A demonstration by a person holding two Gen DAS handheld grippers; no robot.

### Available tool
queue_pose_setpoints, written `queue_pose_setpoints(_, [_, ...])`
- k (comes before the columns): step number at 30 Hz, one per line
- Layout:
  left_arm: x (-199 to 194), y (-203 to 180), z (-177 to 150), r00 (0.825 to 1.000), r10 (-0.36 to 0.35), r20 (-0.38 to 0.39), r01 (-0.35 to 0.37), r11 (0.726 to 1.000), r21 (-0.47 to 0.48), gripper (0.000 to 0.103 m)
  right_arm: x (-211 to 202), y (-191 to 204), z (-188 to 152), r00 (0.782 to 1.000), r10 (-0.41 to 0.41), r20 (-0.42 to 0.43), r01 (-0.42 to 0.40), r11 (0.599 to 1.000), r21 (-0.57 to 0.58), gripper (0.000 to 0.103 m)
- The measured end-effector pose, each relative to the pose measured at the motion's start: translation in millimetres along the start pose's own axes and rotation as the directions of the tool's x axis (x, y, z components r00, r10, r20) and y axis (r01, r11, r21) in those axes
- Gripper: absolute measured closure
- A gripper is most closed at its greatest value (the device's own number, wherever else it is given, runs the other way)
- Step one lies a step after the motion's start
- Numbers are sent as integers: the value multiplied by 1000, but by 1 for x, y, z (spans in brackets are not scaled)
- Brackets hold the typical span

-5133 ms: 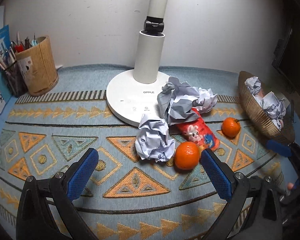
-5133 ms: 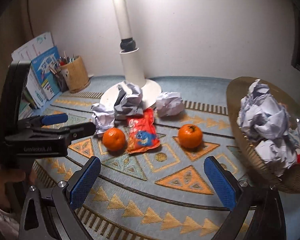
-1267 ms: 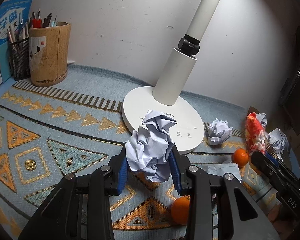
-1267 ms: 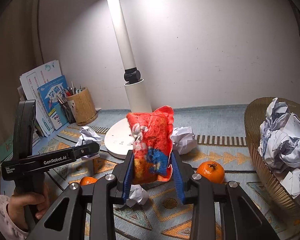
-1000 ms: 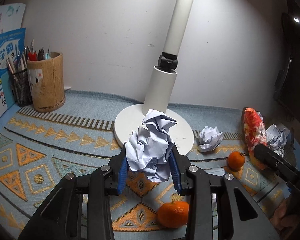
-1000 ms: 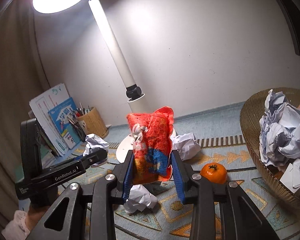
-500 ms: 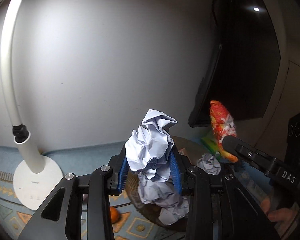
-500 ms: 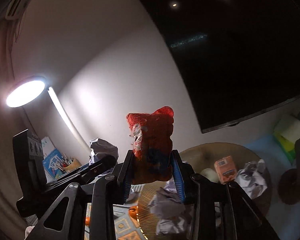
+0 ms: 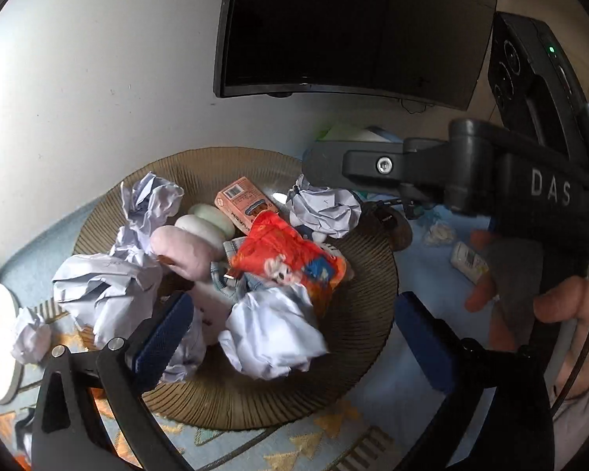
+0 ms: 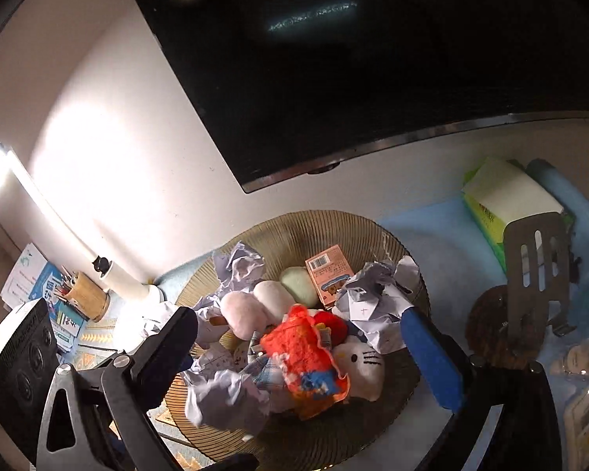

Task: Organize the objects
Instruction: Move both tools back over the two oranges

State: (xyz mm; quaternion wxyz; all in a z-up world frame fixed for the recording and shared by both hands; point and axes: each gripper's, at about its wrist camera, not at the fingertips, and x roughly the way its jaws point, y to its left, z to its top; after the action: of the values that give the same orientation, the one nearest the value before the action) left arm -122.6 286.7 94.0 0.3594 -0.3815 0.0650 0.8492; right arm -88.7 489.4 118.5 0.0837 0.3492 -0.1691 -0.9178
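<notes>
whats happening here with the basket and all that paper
A person is tidying desk clutter into a woven basket with a pair of tongs in each hand. The left tongs and the right tongs are both above it, jaws opening. A crumpled paper ball and a red snack packet are on the pile, gripped by neither. One paper ball lies outside.

The left gripper (image 9: 290, 333) has black arms, silver screws and blue padded fingers (image 9: 161, 337). The right gripper (image 10: 306, 353) is built alike; seen at right of the left view, its black body bears white "DAS" lettering and a green light.
</notes>
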Motion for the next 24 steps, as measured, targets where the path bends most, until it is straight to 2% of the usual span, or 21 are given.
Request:
queue_pose_setpoints(4, [-22,4,-11,998,54,16,-53,998,-46,0,-15,25,2,999,-15,37,16,999,-42,0])
queue_pose_setpoints(7, [-50,31,-20,990,139,39,-135,987,-85,0,-26,60,-4,998,-19,58,26,993,-118,0])
queue_pose_setpoints(9, [-68,55,-30,974,223,32,-218,969,-120,0,-28,89,-11,998,-17,58,26,985,-173,0])
queue_pose_setpoints(12, [-92,103,-62,939,343,-12,-339,923,-180,0,-18,132,-32,999,-11,38,20,970,-241,0])
queue_pose_setpoints(15, [-108,140,-102,909,408,-86,-417,876,-243,0,-1,163,-64,1000,-10,0,9,960,-280,0])
queue_pose_setpoints(18, [-116,163,-149,886,433,-163,-463,843,-274,0,33,185,-104,995,-73,-65,50,952,-302,0])
queue_pose_setpoints(20, [-107,174,-171,878,427,-215,-475,831,-290,0,61,193,-132,985,-135,-111,91,938,-335,0])
queue_pose_setpoints(21, [-115,178,-187,878,420,-231,-475,827,-299,0,74,196,-144,978,-151,-141,93,933,-348,0])
queue_pose_setpoints(24, [-112,188,-203,868,422,-263,-490,814,-311,0,107,195,-165,957,-193,-216,116,939,-325,0])
